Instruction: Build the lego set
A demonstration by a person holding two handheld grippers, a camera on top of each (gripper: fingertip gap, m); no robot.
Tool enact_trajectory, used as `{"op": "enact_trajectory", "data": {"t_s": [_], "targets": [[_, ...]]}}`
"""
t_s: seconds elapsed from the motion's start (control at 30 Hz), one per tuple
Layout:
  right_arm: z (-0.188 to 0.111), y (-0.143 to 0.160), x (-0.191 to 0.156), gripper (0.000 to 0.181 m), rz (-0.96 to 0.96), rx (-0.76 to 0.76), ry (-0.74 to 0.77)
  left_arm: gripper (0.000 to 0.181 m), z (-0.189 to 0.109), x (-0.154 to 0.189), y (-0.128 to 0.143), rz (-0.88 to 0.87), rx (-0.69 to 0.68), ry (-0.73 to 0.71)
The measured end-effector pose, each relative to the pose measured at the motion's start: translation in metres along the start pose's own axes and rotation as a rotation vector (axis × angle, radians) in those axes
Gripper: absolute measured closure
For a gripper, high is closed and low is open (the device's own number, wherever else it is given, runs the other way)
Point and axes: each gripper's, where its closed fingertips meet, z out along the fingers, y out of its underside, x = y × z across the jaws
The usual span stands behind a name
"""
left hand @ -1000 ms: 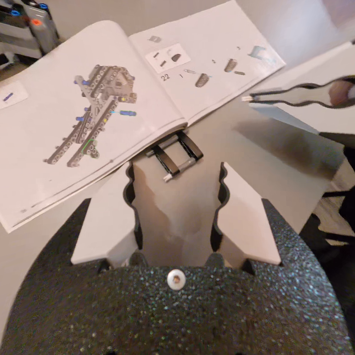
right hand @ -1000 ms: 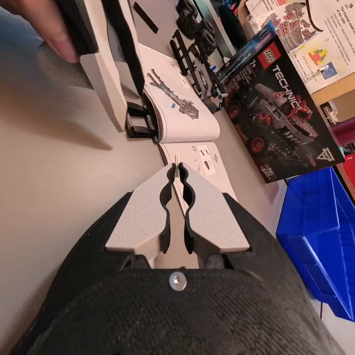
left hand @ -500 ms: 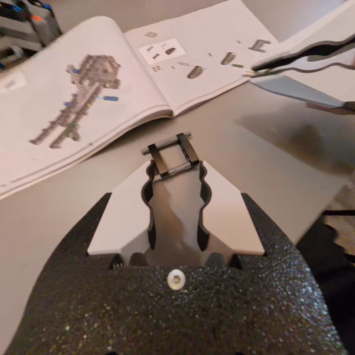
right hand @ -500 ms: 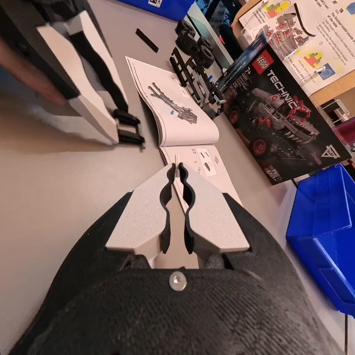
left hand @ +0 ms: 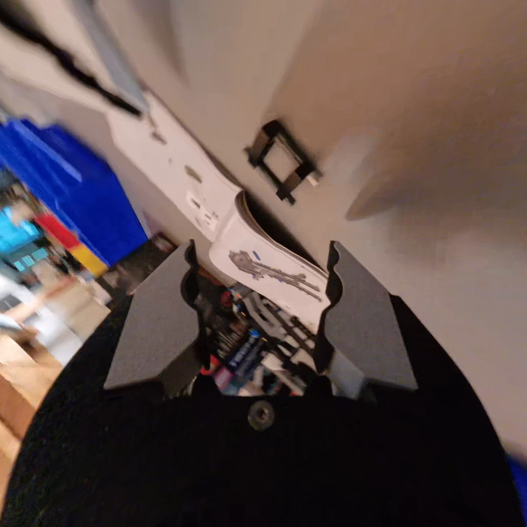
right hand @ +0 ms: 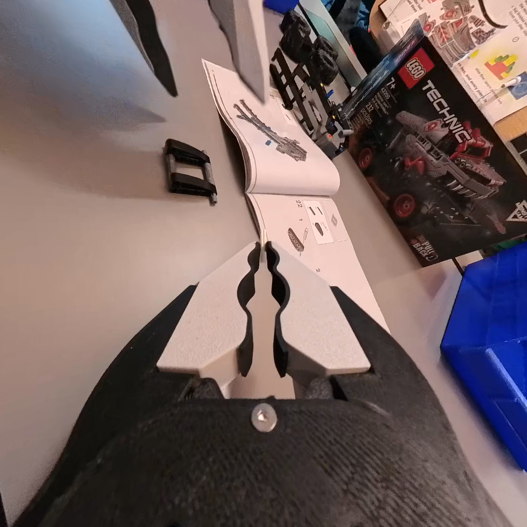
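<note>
Since half a second ago the left tool (left hand: pixel 261 285) has let go of the small black frame (right hand: pixel 189 171) and lifted away; its jaws now stand wide apart with nothing between them, and its view is motion-blurred and swung round. Frame lies flat on the grey surface (right hand: pixel 85 256), just beside the open instruction booklet (right hand: pixel 285 171), not touching it: two black beams joined by two grey axles.

Right tool (right hand: pixel 263 251): unmoved, pressed together on a small white pin (right hand: pixel 263 238) whose tip pokes out past the fingertips, hovering over the booklet's near page.

Elsewhere in the right wrist view:
- longer black-and-grey chassis section (right hand: pixel 308 94) beyond the booklet, four black tyres (right hand: pixel 310 45) behind it, not mounted
- set box (right hand: pixel 445 148) standing at the far right
- blue bin (right hand: pixel 490 342) at the surface's right edge

Progress, as judged: early to middle. Chassis partly built, small frame assembled as a sub-unit but separate from the chassis. Pin not yet inserted; wheels and all bodywork remain. Likely next: seat the pin in the frame, which probably needs the left tool to steady it.
</note>
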Motion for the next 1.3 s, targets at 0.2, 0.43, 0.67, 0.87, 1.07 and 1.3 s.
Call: {"op": "enact_trajectory", "data": {"t_s": [0.2,0.43,0.67,0.87,1.07,1.3], "targets": [[-0.004,0.008,0.007,0.18,0.001,-0.01,0.023,0.095,0.027,0.01,-0.028,0.536,0.12,0.082],[-0.006,0.009,0.011,0.18,0.033,0.023,0.024,0.118,0.026,0.02,-0.034,0.61,0.137,0.218],[-0.001,0.011,0.008,0.18,0.053,0.047,0.003,0.116,0.028,0.026,-0.034,0.645,0.111,0.34],[-0.005,-0.003,0.006,0.18,0.01,0.136,0.014,0.132,0.027,0.029,-0.039,0.36,0.149,0.573],[0.008,-0.014,-0.038,0.18,-0.142,0.104,-0.171,0.132,0.013,0.038,-0.044,0.051,0.295,0.6],[0.036,-0.029,-0.086,0.179,-0.252,0.01,-0.331,0.13,-0.006,0.066,-0.032,0.0,0.203,0.511]]}}
